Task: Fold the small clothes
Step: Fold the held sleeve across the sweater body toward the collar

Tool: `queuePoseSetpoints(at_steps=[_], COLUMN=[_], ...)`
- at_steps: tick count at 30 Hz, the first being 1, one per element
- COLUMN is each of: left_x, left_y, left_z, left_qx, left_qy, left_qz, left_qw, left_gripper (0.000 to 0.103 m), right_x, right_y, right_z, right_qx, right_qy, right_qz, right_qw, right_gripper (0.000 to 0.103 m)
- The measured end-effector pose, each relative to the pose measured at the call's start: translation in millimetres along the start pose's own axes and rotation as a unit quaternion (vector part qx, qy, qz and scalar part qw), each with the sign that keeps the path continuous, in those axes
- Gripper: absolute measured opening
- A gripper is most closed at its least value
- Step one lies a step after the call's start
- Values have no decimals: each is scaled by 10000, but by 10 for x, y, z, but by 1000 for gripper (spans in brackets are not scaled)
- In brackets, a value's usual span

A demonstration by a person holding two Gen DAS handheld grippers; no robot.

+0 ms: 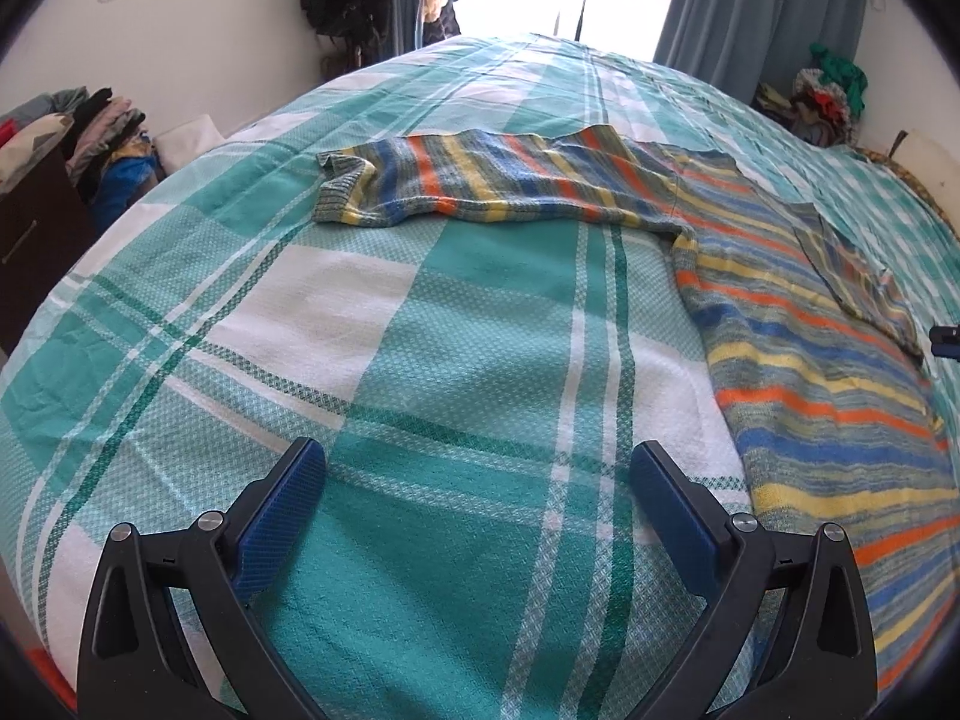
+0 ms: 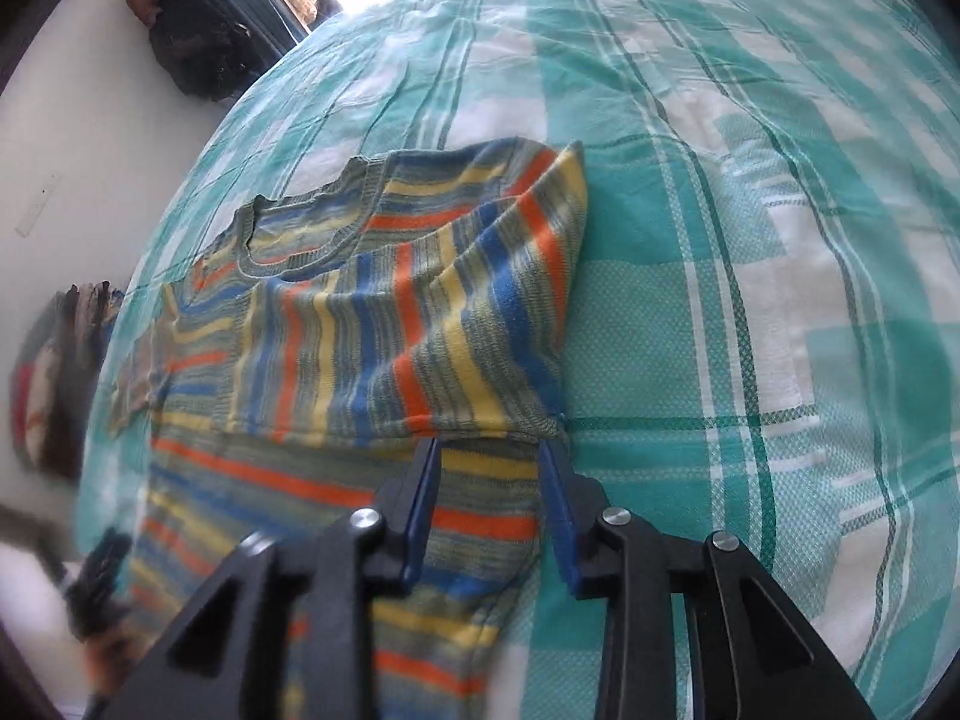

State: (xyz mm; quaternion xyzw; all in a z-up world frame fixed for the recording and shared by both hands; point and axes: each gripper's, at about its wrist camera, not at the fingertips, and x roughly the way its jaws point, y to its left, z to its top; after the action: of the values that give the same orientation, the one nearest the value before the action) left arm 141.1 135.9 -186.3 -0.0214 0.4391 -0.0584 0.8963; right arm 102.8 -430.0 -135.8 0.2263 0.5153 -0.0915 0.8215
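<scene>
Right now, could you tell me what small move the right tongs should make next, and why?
Probably close on the folded sleeve's cuff edge: the right tongs straddle it, half open. The other sleeve lies spread, the left tongs idle.

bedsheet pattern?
Teal-and-white plaid bedsheet, clearest in the left wrist view.

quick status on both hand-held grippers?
Left hand-held gripper: open wide, empty, over the bedsheet.
Right hand-held gripper: partly open above the striped sweater, gripping nothing.
</scene>
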Motion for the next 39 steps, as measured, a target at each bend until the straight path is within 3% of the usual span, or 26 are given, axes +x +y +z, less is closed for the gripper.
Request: queuePoseSetpoints(at_steps=[4,5,6,8,10,14,17,20,25,27,28,29,31,32,33,34,35,37,39], left_x=[0,1,2,13,30,57,58,60,80,92,97,95,93,92,93,92,90,91,93], left_y=[8,7,10,13,11,-4,-5,-4,-5,0,-2,5,8,14,13,14,17,13,11], left_z=[-4,-4,-5,-6,-3,-3,-3,0,8,13,13,14,15,14,14,13,13,12,14], left_qx=[-7,-5,-9,-11,-5,16,7,5,0,-7,-14,-26,-38,-41,-39,-37,-39,-42,-35], left_qy=[-6,-5,0,11,32,43,48,48,62,72,77,77,77,81,84,86,88,88,86], left_qz=[-11,-13,-17,-21,-23,-19,-27,-35,-74,-101,-112,-126,-143,-142,-140,-139,-139,-136,-120], left_qw=[10000,10000,10000,10000,10000,10000,10000,10000,10000,9999,9999,9999,9999,9999,9999,9999,9999,9999,9999], left_gripper=[102,102,102,102,102,102,102,102,102,102,102,102,102,102,102,102,102,102,102], right_x=[215,363,521,563,454,113,202,573,1002,1188,1285,1297,1123,1030,985,983,959,793,670], right_y=[107,101,70,-5,-13,339,873,1375,1597,1669,1693,1713,1742,1746,1736,1705,1661,1507,1177], right_z=[163,154,125,95,131,356,614,803,918,847,820,809,813,810,810,819,835,885,979], right_qx=[-175,-199,-249,-270,-197,-597,-1254,-1893,-1940,-2182,-2276,-2304,-2194,-2188,-2174,-2113,-2052,-2016,-1509], right_qy=[3,199,509,583,648,166,138,243,545,838,935,829,256,-1,-72,47,109,-96,-185], right_qz=[-162,-338,-688,-896,-1349,-688,-236,-320,-16,-5,-280,-405,35,346,509,570,570,554,419], right_qw=[9997,9990,9960,9939,9885,9957,9917,9811,9795,9723,9689,9687,9753,9751,9747,9758,9770,9778,9875], right_gripper=[42,38,26,24,30,34,57,57,53,33,14,8,8,11,36,53,63,63,57])
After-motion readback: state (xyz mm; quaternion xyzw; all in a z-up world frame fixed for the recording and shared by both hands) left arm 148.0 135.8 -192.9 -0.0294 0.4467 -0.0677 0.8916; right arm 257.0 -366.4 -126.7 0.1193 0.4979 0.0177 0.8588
